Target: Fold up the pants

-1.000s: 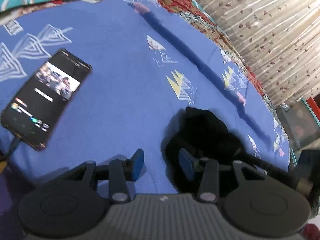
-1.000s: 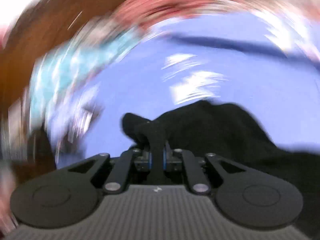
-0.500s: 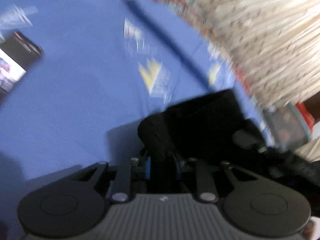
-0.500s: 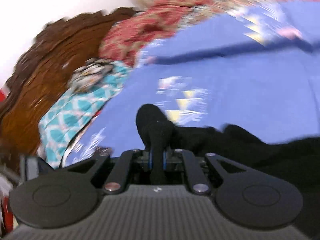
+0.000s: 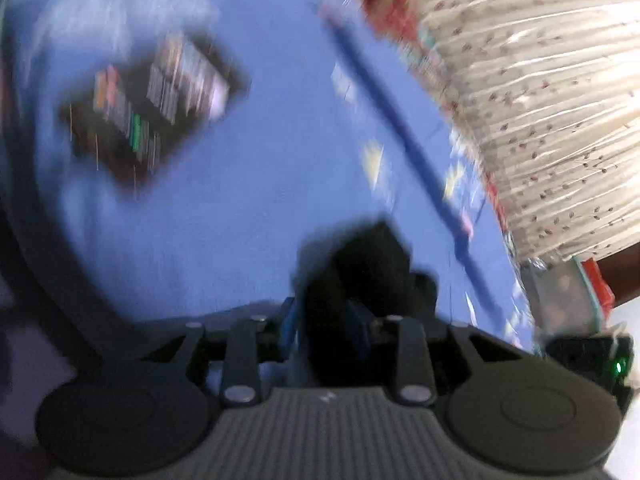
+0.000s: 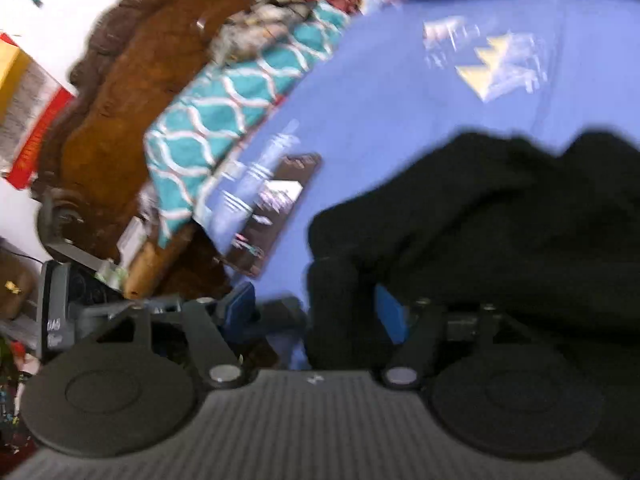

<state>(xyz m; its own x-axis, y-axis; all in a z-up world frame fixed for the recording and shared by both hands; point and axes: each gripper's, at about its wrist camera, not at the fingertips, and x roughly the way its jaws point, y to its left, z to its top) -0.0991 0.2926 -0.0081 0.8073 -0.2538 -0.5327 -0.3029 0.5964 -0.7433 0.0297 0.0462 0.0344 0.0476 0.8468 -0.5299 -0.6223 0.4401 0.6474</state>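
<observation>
1. Black pants (image 6: 500,216) bunched on the blue bedsheet (image 6: 380,92), heaped right of and ahead of the right gripper (image 6: 316,308); a fold of the cloth between its blue pads.
2. Right gripper's jaws just sprung apart, pads (image 6: 390,312) standing wide, left pad clear of the cloth; no pinch visible.
3. Left gripper (image 5: 324,320) clamped narrowly on a fold of the pants (image 5: 372,264), jaws having eased slightly wider; cloth rising just ahead of the fingertips.
4. Long axis of the pants: cannot tell, crumpled and blurred.
5. Count: one pair of pants, two grippers, one lit phone (image 5: 156,108) lying well left of the pants.
</observation>
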